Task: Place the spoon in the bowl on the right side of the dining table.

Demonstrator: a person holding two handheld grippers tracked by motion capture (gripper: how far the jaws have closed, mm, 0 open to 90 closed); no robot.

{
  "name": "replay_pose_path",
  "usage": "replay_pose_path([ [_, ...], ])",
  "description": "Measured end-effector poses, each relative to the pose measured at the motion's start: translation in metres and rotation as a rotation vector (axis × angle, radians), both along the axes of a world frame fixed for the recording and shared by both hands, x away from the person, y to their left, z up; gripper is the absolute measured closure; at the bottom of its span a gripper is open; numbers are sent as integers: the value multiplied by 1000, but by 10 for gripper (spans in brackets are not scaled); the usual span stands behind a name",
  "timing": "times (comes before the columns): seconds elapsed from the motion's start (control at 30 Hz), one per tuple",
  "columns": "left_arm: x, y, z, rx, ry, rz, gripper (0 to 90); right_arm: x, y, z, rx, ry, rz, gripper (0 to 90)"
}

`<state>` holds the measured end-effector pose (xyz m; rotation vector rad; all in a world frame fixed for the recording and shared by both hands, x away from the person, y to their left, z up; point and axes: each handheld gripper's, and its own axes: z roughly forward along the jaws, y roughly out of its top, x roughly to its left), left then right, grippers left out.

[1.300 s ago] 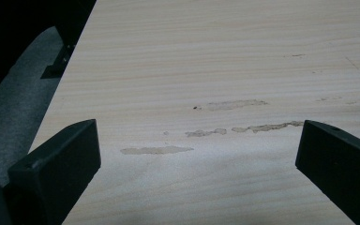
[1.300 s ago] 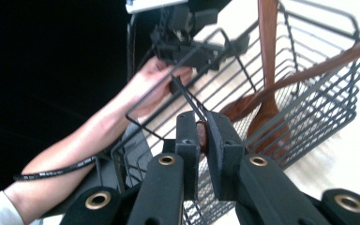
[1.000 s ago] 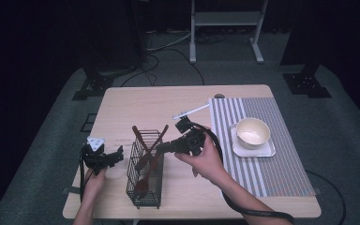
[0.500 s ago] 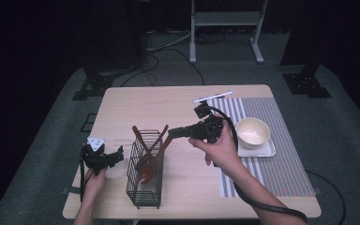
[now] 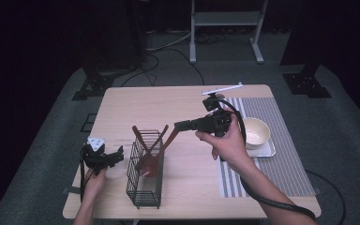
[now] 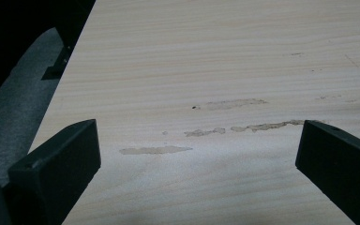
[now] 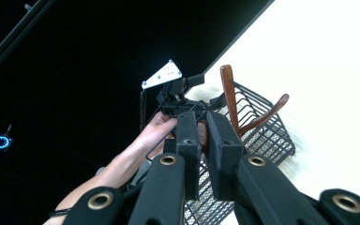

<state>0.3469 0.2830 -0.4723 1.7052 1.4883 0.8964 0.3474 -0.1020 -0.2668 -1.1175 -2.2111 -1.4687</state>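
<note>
Up close, the right tongs (image 7: 204, 124) have their jaws drawn almost together, with only a thin gap that shows a sliver of brown wood. In the high view they point toward 9 o'clock, raised over the middle of the surface (image 5: 145, 103), and their tips meet the upper end of a wooden spoon (image 5: 164, 145). The spoon slants down toward 7 o'clock, and its broad end sits inside the top of a black wire basket (image 5: 143, 187). The right hand (image 5: 225, 143) grips the tool from below, and its cable loops back along the forearm.

Two more wooden handles (image 5: 145, 136) stand crossed in the basket, leaning out over its far rim. The basket lies toward 7 o'clock of the surface's middle.

The left tongs (image 6: 197, 154) are spread wide with nothing between the jaws, just pale wood with a few scuffed streaks. From above they rest low at 9 o'clock of the basket, just beside it, held by the left hand (image 5: 93, 180).

Out at 3 o'clock of the right tongs, a cream bowl (image 5: 255, 131) sits on a small pale tray (image 5: 267, 151), which lies on a grey striped mat (image 5: 281, 164). At 12 o'clock of them, a thin white stick (image 5: 222, 88) lies along the far edge of the surface.
</note>
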Motion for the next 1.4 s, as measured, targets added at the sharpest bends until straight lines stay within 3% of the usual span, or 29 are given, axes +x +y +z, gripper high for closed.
replay_pose_path([
  [0.37,0,0,0,3,-1,-1,0,0,-21,12,42,1,-31,839],
  [0.9,0,-1,0,6,1,-3,0,-1,-53,13,48,5,-82,838],
  [1.17,0,-1,0,8,1,-1,0,1,-77,6,43,22,-128,839],
  [1.4,0,-1,0,10,1,-1,0,6,-99,-10,31,53,-181,838],
])
